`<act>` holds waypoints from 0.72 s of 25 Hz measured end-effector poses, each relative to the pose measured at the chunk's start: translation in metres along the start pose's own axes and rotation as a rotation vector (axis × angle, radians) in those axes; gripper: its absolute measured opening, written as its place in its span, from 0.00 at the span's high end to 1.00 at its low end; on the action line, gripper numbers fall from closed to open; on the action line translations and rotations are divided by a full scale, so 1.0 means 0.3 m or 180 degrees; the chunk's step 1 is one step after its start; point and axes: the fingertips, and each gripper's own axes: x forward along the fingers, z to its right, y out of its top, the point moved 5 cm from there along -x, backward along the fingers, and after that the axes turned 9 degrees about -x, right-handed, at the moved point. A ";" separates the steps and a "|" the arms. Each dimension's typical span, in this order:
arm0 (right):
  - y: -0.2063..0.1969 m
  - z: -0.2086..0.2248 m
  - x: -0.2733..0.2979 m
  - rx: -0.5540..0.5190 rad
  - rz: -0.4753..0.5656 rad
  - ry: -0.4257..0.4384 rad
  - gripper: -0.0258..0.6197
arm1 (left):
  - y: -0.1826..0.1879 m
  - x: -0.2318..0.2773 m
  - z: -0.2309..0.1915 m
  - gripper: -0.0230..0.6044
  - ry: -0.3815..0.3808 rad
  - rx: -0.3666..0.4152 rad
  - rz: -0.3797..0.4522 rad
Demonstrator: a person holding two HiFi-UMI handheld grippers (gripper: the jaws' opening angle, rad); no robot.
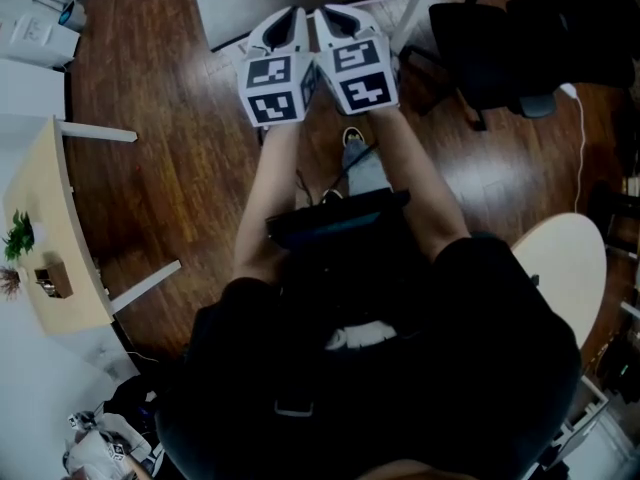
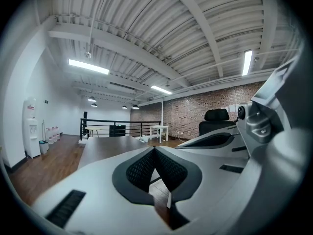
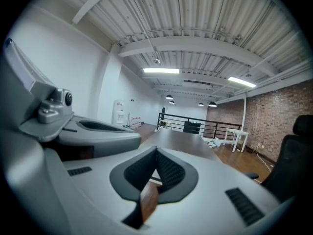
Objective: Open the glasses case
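Grippers | left gripper (image 1: 293, 16) and right gripper (image 1: 328, 14) both clenched, empty, side by side at upper centre | glasses case in no view; its direction, long axis and nearer hand cannot be told

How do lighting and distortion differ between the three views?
Head view: dim, with glare on the wooden floor and dark clothing almost without detail. Left gripper view: strong fisheye, black corners, curved ceiling beams. Right gripper view: same distortion, bright ceiling lamp.
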 end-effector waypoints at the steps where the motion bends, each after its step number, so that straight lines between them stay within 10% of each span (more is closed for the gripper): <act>1: 0.000 0.017 0.016 0.0006 0.0001 0.0010 0.95 | 0.004 0.023 0.000 0.97 -0.0001 -0.0003 -0.0002; 18: -0.042 0.347 0.388 0.0067 0.0005 0.0181 0.95 | 0.044 0.514 -0.071 0.97 0.0029 0.0035 -0.0069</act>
